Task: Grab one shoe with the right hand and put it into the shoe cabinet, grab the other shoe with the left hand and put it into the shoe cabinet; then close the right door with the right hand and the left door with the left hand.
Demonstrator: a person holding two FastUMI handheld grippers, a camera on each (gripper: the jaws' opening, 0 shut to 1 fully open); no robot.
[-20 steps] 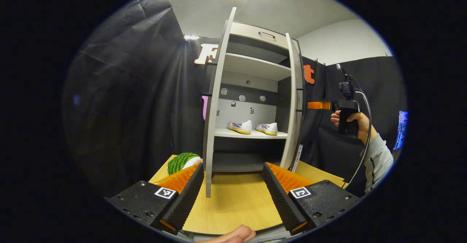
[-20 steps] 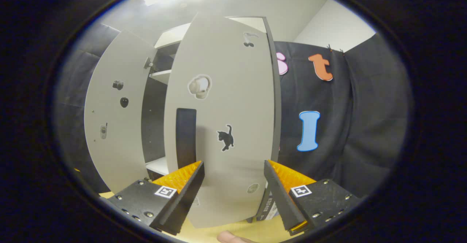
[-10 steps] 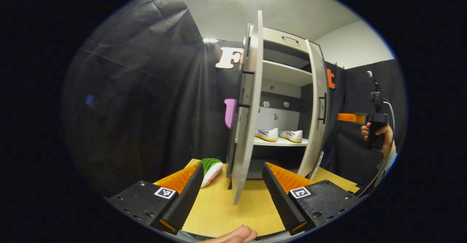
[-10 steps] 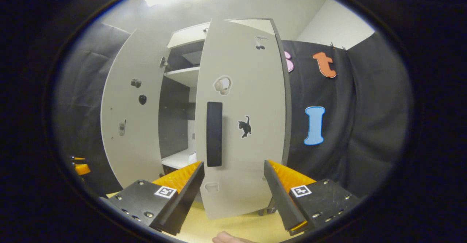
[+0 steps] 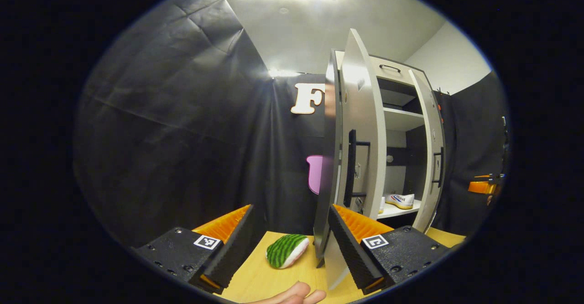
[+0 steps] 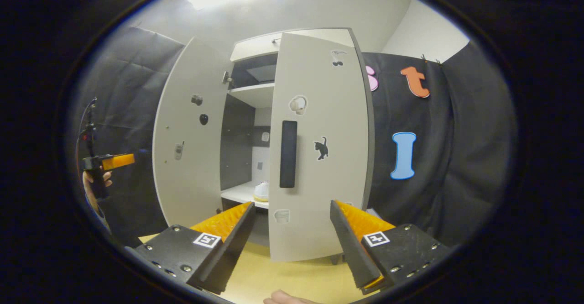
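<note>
Left gripper view, read left to right: left gripper (image 5: pixel 289 240) spread wide, holding nothing, over the tabletop (image 5: pixel 255 282); watermelon-striped toy (image 5: pixel 287 250) between the fingers; left door (image 5: pixel 360 158) just ahead of the right finger, edge-on, its long axis upright; one shoe (image 5: pixel 400 200) on the cabinet shelf beyond. Right gripper view: left door (image 6: pixel 189 139) swung well out; shoe (image 6: pixel 262 191) glimpsed in the gap; right door (image 6: pixel 317 144) directly ahead of the right gripper (image 6: pixel 292 240), upright, handle (image 6: pixel 288 154) vertical, part-way shut. Right gripper also wide open and empty, judged nearer its door's outer face. Likely needed next: a push forward on that face.
</note>
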